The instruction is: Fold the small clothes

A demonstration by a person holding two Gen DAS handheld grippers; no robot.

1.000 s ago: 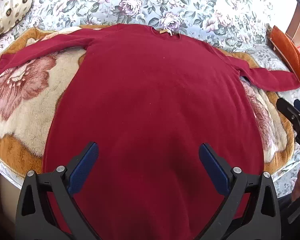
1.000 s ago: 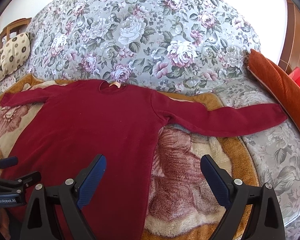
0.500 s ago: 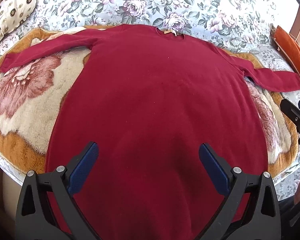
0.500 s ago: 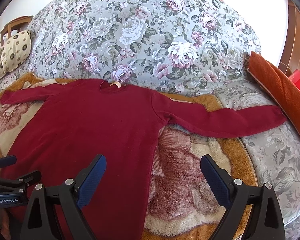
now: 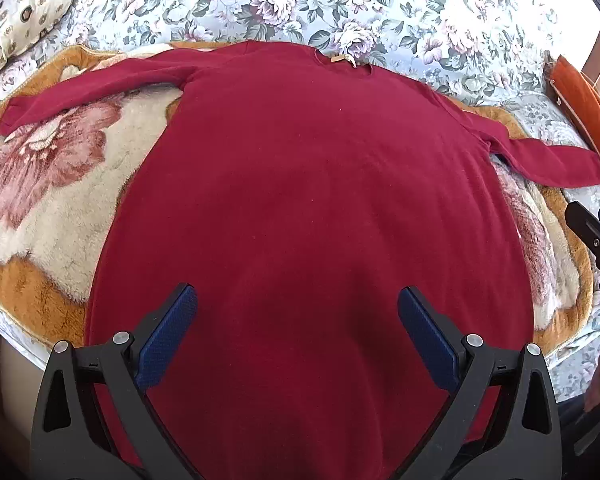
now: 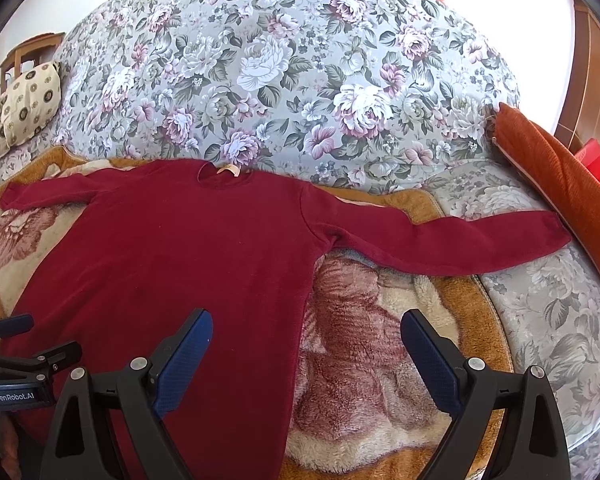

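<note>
While the dark red long-sleeved knit top (image 5: 312,208) lies flat on the fleecy floral blanket (image 5: 56,184), collar away, the left gripper (image 5: 298,332) hovers spread over its hem; the right gripper (image 6: 306,356), likewise spread and empty, sits nearer the outstretched right sleeve (image 6: 440,240).

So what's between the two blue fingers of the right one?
In the right wrist view, the open right hand-held gripper frames the red sweater's side edge and the fluffy flower blanket beside it.
</note>
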